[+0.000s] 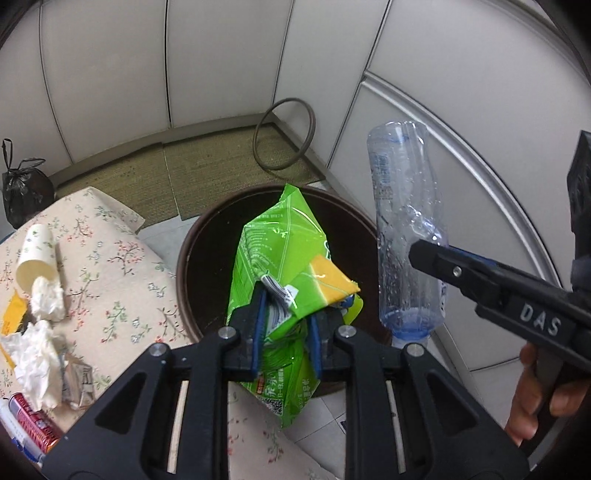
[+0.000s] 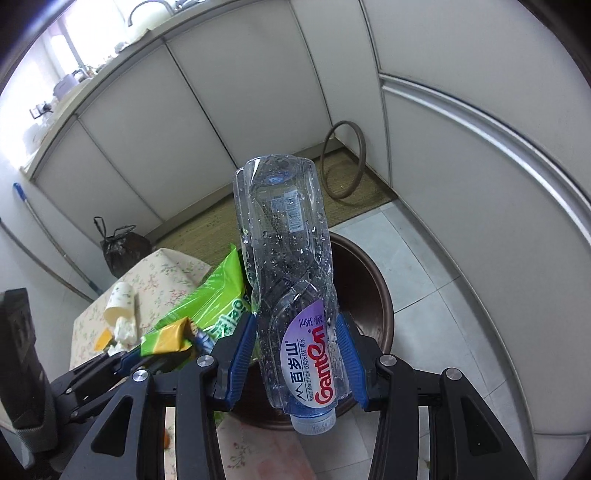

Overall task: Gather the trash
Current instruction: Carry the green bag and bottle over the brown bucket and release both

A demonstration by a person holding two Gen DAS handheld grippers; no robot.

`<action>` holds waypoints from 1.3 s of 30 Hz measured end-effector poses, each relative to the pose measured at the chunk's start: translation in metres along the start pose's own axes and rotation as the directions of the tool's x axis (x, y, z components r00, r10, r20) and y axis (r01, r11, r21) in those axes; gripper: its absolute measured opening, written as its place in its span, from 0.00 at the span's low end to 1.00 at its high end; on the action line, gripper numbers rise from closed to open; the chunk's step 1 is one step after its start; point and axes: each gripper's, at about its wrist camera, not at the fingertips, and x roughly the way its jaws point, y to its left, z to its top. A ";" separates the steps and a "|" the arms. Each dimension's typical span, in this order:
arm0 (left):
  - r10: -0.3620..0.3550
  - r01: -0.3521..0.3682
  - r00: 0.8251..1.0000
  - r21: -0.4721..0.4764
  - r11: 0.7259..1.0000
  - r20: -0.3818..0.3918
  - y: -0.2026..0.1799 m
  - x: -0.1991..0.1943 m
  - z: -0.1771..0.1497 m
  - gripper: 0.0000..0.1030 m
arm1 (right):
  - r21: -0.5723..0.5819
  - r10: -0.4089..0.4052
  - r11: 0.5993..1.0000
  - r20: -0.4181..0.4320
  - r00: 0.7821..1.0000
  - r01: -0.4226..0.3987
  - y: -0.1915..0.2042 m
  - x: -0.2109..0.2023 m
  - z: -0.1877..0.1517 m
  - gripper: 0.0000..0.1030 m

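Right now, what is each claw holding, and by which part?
Left claw: green snack bag, pinched at its crumpled middle. Right claw: plastic bottle, gripped across the label near the cap.

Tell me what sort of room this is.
Most likely a home kitchen: a countertop with a faucet runs over white cabinet doors, the floor is tiled, and a round brown trash bin stands beside a table with a floral cloth.

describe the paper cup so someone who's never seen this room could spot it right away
Find the table with the flowered cloth beside the round brown bin. On it, the paper cup lies tipped on its side, its open mouth against crumpled white tissue. It is the only cup there, pale with small green sprigs.
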 end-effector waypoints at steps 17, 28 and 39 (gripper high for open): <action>0.039 -0.041 0.999 0.057 0.998 0.023 0.017 -0.029 -0.012 0.69 | -0.020 -0.001 1.000 -0.067 0.998 -0.001 0.011 0.050 0.002 0.45; 0.063 -0.065 0.997 0.043 0.997 0.043 0.065 -0.114 -0.061 0.71 | -0.046 -0.086 0.996 -0.247 0.965 0.077 0.017 0.112 -0.014 0.46; 0.147 -0.143 0.985 -0.050 0.988 0.085 0.113 -0.175 -0.092 0.72 | -0.032 -0.052 0.998 -0.156 0.986 0.047 0.034 0.061 -0.006 0.60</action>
